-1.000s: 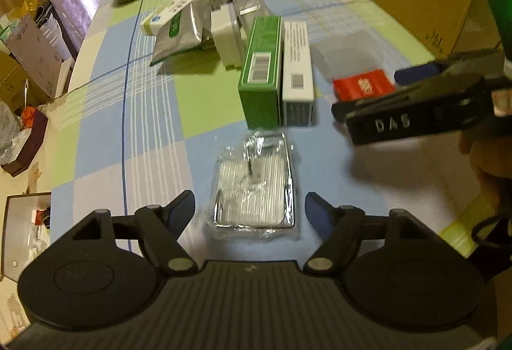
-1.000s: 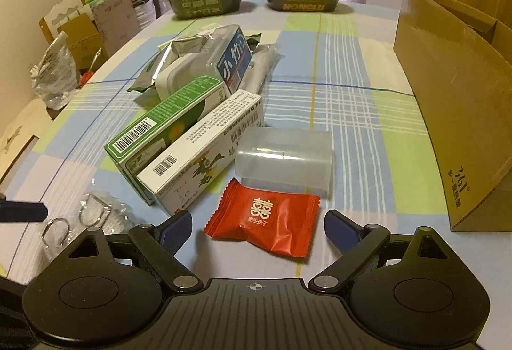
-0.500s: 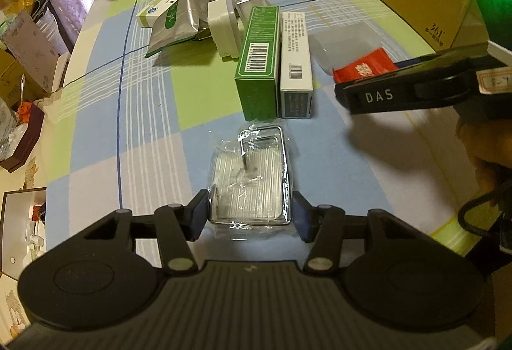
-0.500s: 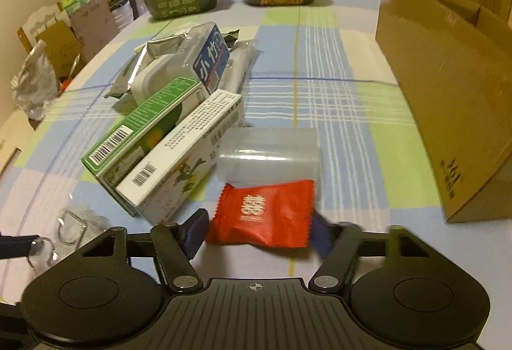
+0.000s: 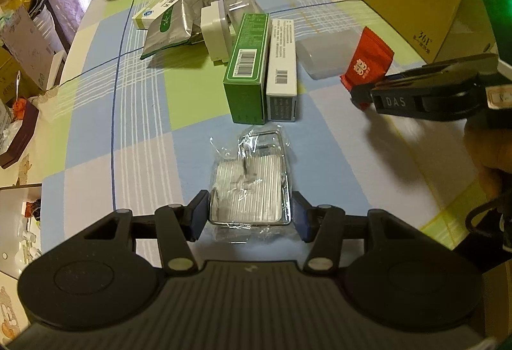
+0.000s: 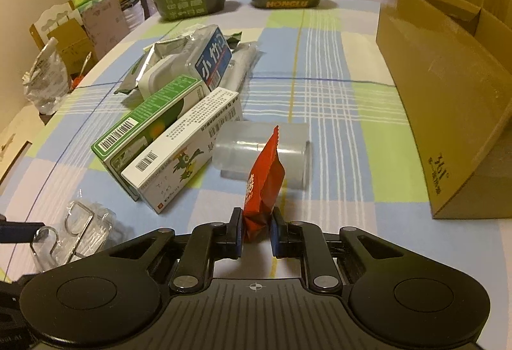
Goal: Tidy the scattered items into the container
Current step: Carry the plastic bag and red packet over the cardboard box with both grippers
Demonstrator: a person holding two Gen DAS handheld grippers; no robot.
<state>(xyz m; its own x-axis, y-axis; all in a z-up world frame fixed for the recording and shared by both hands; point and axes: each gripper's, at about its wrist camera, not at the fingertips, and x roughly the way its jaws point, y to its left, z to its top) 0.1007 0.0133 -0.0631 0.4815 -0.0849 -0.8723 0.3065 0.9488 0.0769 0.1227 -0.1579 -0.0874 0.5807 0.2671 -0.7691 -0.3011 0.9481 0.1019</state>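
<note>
We have the right gripper [image 6: 255, 233] clenched on the small red foil sachet [image 6: 263, 180], lifted just left of the open brown cardboard box [image 6: 448, 113]. The left gripper [image 5: 249, 216] clamps the clear-wrapped metal hook pack [image 5: 249, 186], further left of the box. We should carry each item high over the box wall before letting go.

red sachet [image 6: 264, 186]: glossy foil-like film, crinkled | wire rack [image 5: 251, 180]: shiny metal in clear crinkly plastic wrap | tub [image 6: 265, 151]: frosted translucent plastic, smooth | green box [image 5: 248, 68] & white box [image 5: 281, 61]: printed card, slight sheen | carton [image 6: 441, 93]: matt brown cardboard | tablecloth [image 6: 323, 87]: checked cloth, matt | gripper fingers [image 6: 235, 230]: matt black plastic
</note>
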